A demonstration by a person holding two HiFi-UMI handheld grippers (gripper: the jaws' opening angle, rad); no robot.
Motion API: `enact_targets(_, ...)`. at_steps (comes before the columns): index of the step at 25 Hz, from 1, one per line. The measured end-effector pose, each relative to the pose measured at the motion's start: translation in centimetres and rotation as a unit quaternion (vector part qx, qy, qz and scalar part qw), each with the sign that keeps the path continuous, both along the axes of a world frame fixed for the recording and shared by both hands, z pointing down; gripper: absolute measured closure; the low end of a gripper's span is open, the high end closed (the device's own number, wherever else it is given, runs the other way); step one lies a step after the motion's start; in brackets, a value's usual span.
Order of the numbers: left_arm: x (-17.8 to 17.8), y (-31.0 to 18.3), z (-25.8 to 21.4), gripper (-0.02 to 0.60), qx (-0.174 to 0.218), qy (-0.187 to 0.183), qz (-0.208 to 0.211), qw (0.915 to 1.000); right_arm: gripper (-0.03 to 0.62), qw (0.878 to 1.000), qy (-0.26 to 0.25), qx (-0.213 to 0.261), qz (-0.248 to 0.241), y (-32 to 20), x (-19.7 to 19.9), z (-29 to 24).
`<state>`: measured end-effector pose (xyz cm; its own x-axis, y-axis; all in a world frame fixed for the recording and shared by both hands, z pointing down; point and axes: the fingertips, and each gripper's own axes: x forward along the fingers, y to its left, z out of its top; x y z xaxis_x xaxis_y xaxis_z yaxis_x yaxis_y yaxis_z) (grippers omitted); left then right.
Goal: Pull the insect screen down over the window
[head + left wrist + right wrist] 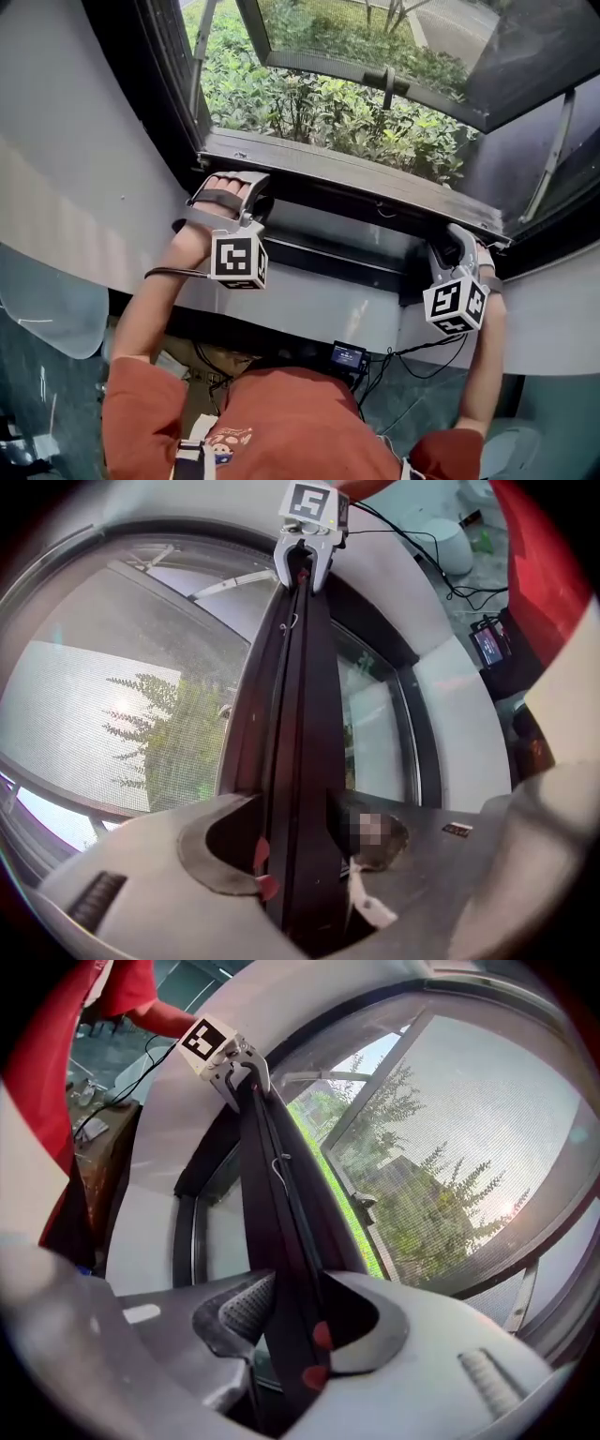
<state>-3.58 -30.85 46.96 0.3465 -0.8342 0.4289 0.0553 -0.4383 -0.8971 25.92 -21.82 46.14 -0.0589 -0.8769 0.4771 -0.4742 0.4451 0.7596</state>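
The insect screen's dark bottom bar (347, 187) runs across the low part of the window opening. My left gripper (232, 199) is shut on its left end and my right gripper (457, 246) on its right end. In the left gripper view the bar (295, 724) passes between the jaws of my left gripper (295, 847) and runs up to the right gripper (305, 536). Grey mesh (112, 696) hangs beside it. In the right gripper view the bar (277, 1213) is clamped in my right gripper (300, 1324) and leads to the left gripper (230, 1061), with mesh (469, 1147) at the right.
The glass sash (375, 42) is swung outward, with a handle (386, 84) and a metal stay (555, 155). Green bushes (309, 108) lie outside. A white wall (75, 187) frames the window. A small screen device (348, 354) and cables hang below the sill.
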Motion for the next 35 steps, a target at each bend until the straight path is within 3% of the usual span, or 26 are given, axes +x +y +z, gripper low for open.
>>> enact_targets(2, 0.2, -0.3, -0.3, 0.396, 0.0, 0.003, -0.001, 1.0, 0.439, 1.0, -0.002, 0.001, 0.003, -0.2, 0.2, -0.2)
enact_targets(9, 0.0, -0.3, -0.5, 0.393, 0.01, 0.007, 0.006, 0.9999, 0.436, 0.999, -0.003, 0.04, 0.001, -0.3, 0.1, -0.5)
enact_targets(19, 0.0, 0.0, -0.9, 0.393, 0.011, 0.028, 0.01, 0.9995, 0.433, 0.998, -0.004, 0.058, 0.003, -0.1, 0.0, -0.7)
enact_targets(28, 0.1, 0.5, -1.1, 0.388, 0.005, 0.097, 0.011, 0.9953, 0.425, 0.994, -0.06, 0.095, 0.013, 0.4, -0.2, -1.6)
enact_targets(35, -0.1, 1.9, -1.2, 0.387, -0.007, 0.179, 0.002, 0.9838, 0.425, 0.985, -0.12, 0.118, 0.031, 2.3, 0.0, -2.1)
